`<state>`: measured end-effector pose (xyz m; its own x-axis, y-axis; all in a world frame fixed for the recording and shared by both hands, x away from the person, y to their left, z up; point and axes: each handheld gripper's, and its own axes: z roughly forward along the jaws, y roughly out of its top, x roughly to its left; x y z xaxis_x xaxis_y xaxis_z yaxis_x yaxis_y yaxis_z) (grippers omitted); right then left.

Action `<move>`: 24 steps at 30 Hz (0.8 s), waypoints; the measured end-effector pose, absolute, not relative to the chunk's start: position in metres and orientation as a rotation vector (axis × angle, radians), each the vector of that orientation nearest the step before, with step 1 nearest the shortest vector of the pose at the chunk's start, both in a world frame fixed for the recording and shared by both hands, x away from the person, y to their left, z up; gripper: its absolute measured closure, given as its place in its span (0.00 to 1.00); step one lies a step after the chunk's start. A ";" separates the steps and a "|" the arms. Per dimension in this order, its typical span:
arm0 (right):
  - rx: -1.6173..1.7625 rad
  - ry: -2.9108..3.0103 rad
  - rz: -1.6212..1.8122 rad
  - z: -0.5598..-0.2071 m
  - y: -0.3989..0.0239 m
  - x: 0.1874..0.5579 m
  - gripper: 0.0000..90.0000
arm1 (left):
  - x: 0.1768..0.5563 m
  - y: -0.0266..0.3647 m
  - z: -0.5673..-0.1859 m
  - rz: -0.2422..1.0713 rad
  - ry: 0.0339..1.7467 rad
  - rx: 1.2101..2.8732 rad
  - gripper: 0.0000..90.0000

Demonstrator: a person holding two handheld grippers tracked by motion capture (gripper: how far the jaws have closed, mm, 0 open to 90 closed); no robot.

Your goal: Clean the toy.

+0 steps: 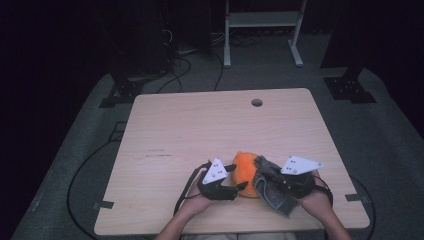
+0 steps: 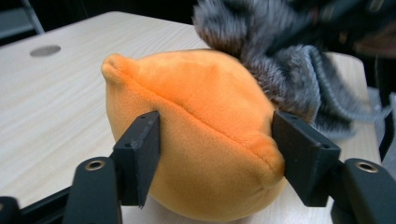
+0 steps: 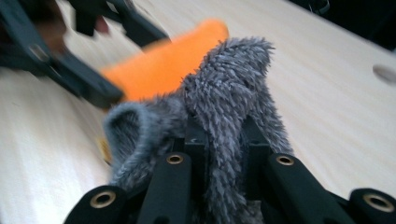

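At the near edge of the table (image 1: 165, 130), the person's two hands come in side by side, each with a gripper. The left gripper (image 1: 239, 188) lies just left of the orange plush (image 1: 245, 172); in the left gripper view its two jaws stand on either side of the plush (image 2: 205, 140), pressing into the soft fabric, so they are closed on it at a middling width. The right gripper (image 3: 219, 140) sits just right of the plush, and in the right gripper view its jaws are pinched tight on a fold of the grey furry cloth (image 3: 229, 88). That cloth (image 1: 272, 192) drapes from the plush's right side down toward the near edge of the table, touching the plush. The plush rests on the table between the two grippers, near the front edge and a little right of centre. Farther off, beyond the plush, a round hole (image 1: 257, 102) sits near the table's far edge.
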<state>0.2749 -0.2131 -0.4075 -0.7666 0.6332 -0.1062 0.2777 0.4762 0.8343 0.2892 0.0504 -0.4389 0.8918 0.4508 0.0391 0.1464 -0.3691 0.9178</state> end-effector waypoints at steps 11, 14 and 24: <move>0.624 2.417 1.251 -0.394 -0.193 0.270 0.85 | 0.277 0.042 -0.437 0.385 0.340 1.949 0.28; 0.626 2.411 1.262 -0.395 -0.193 0.270 0.85 | 0.275 0.039 -0.439 0.423 0.321 1.961 0.34; 0.737 2.354 1.267 -0.389 -0.214 0.280 0.85 | 0.267 0.035 -0.439 0.441 0.203 2.011 0.39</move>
